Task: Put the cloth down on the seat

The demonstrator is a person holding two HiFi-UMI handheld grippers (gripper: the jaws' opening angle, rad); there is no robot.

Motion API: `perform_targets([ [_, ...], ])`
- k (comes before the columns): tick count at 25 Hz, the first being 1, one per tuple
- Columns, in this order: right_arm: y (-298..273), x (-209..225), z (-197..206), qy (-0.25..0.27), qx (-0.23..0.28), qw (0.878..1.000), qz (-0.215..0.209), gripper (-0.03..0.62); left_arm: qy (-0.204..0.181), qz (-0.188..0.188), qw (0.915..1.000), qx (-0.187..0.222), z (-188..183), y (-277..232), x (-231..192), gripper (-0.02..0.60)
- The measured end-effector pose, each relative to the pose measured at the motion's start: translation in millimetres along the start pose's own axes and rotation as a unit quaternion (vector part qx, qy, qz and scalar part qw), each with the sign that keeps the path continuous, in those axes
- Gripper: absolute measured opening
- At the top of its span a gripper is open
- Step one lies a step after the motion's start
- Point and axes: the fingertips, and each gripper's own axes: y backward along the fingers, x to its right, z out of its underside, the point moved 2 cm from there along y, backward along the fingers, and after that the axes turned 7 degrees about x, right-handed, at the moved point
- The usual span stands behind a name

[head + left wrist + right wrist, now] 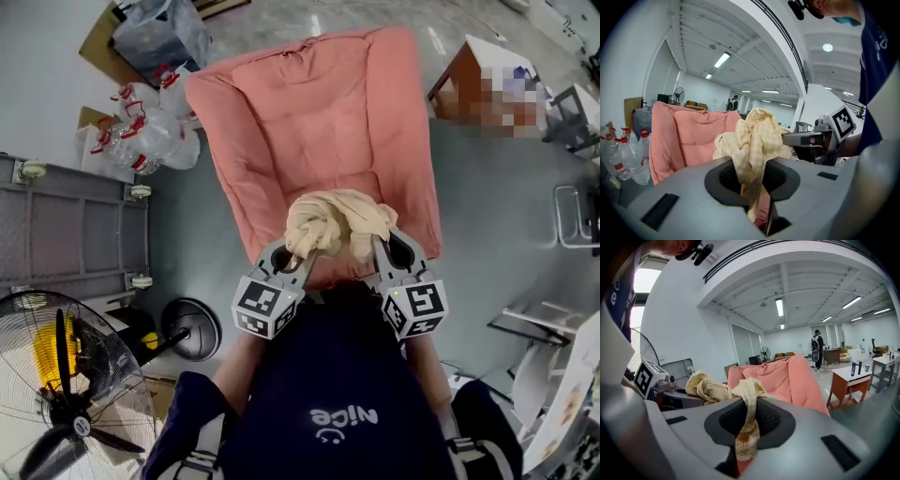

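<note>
A bunched pale yellow checked cloth (337, 222) hangs between my two grippers, just over the near edge of a pink cushioned seat (309, 122). My left gripper (302, 255) is shut on the cloth's left end (752, 140), which runs down between its jaws. My right gripper (378, 249) is shut on the cloth's right end (747, 423). Both grippers sit side by side near the seat's front edge. In the left gripper view the pink seat (686, 136) stands behind the cloth, and the right gripper (820, 140) shows at the right.
Clear plastic bottles with red caps (150, 131) lie left of the seat. A grey metal cart (66, 225) and a black fan (66, 394) stand at the left. An orange-legged table (473, 80) is at the upper right. The person's dark apron (337, 394) fills the foreground.
</note>
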Motion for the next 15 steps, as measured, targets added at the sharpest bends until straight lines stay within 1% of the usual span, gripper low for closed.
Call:
perform_targets([
  [4,-20,22,-6,0.005,-0.006,1.0,-0.017,0.064,0.001,-0.01,0.9999,-0.013,-2,-24,-8,0.083],
  [8,-42,39,-7,0.007,-0.02,0.999,-0.036,0.064,0.007,-0.029,0.9994,-0.017,-4,-46,-21,0.083],
  [11,-64,53,-7,0.005,-0.029,0.999,-0.044,0.064,0.002,-0.037,0.9989,-0.03,-5,-65,-32,0.083],
  [13,-76,62,-4,0.0,-0.035,0.998,-0.049,0.064,0.001,-0.04,0.9985,-0.037,-4,-76,-40,0.083],
  [15,-85,68,4,-0.002,-0.044,0.997,-0.055,0.064,0.008,-0.048,0.998,-0.042,2,-85,-48,0.083],
])
